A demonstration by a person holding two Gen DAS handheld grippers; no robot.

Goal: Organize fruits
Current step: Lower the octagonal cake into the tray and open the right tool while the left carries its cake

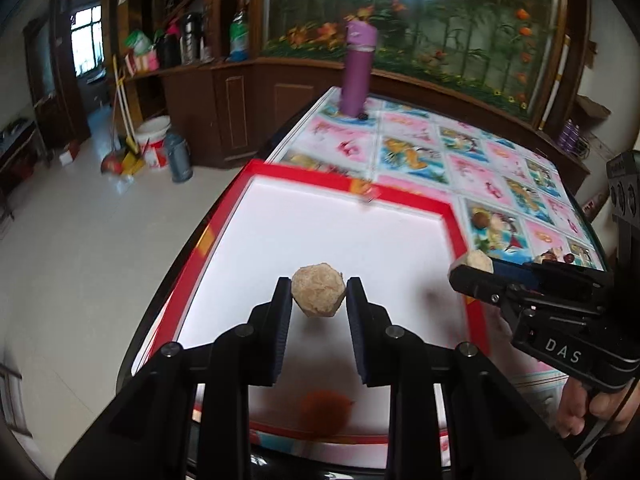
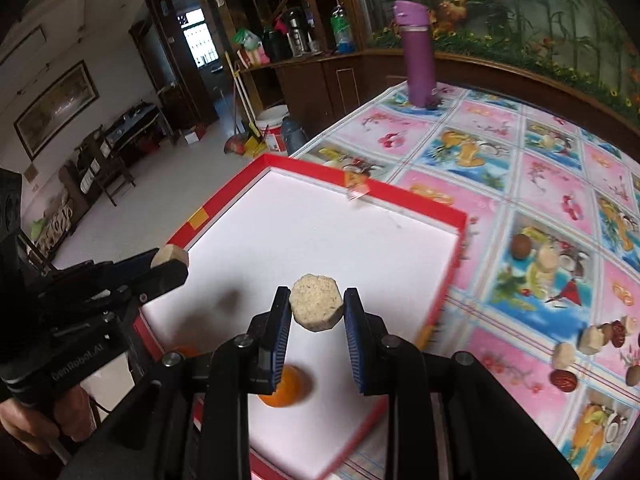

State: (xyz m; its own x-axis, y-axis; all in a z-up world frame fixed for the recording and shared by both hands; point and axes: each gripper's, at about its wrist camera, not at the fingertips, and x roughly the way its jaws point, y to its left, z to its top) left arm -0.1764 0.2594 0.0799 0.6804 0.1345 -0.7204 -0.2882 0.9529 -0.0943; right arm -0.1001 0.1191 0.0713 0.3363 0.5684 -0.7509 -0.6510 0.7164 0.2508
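Floral tablecloth [image 2: 520, 168], red-rimmed white tray [image 2: 400, 196], both grippers [image 1: 319, 300] [image 2: 317, 308] clamping beige, rough faceted chunks [image 1: 318, 290] [image 2: 316, 305].

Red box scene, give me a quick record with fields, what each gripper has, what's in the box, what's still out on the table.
left gripper: shut on a beige cake, above the red box
right gripper: shut on a second beige cake, also above the box
in box: an orange on the white floor
on tablecloth: more beige cakes, red dates, a brown round fruit
far end: purple bottle, upright
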